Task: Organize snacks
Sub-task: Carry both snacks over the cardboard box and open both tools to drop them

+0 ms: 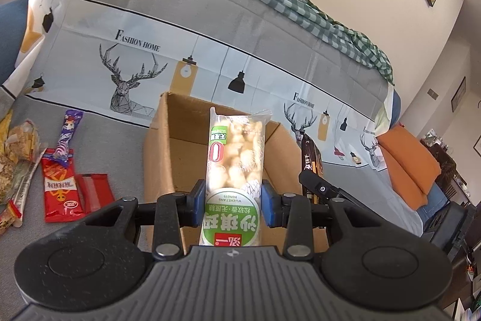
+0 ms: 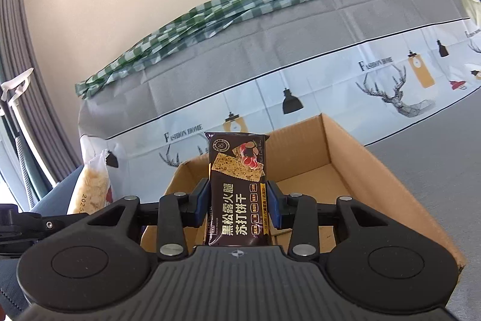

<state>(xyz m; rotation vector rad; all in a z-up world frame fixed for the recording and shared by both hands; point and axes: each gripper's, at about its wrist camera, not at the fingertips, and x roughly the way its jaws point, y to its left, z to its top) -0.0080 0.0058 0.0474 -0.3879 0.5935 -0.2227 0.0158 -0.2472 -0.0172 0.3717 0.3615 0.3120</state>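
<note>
Gripping a clear-and-green puffed snack pack (image 1: pixel 233 170) upright in left gripper (image 1: pixel 233 200), blue pads (image 1: pixel 197 202) pressed on both sides of pack's lower half, jaws closed partway to pack width. Pack sits in front of open cardboard box (image 1: pixel 168 146), top end reaching abt to box's far rim in left wrist view; can't tell if over box or short of it. Box on grey sofa seat (image 1: pixel 120 140), open side up, nothing seen inside from this angle. Left of box: loose snacks on seat, incl. purple wrapper (image 1: pixel 67 134) lying partly on a red packet (image 1: pixel 58 188), second red packet (image 1: pixel 93 191) just beside, more wrappers (image 1: pixel 18 164) at far left edge. Right of box: dark packet and black arm of other tool poking in. Gripping a dark brown cracker pack (image 2: pixel 237 188) upright in right gripper (image 2: pixel 239 203), pads (image 2: pixel 275 205) tight on both long edges, jaws likewise partway closed on pack. Cracker pack held at near edge of same box (image 2: pixel 345 158) in right wrist view, box floor bare behind it. At left of that view: pale snack bag (image 2: pixel 88 188), which is the left tool's load, w/ part of that tool below it. Behind all: sofa back w/ deer-print cover (image 2: pixel 390 92) and green checked cloth (image 2: pixel 240 2) along top.
</note>
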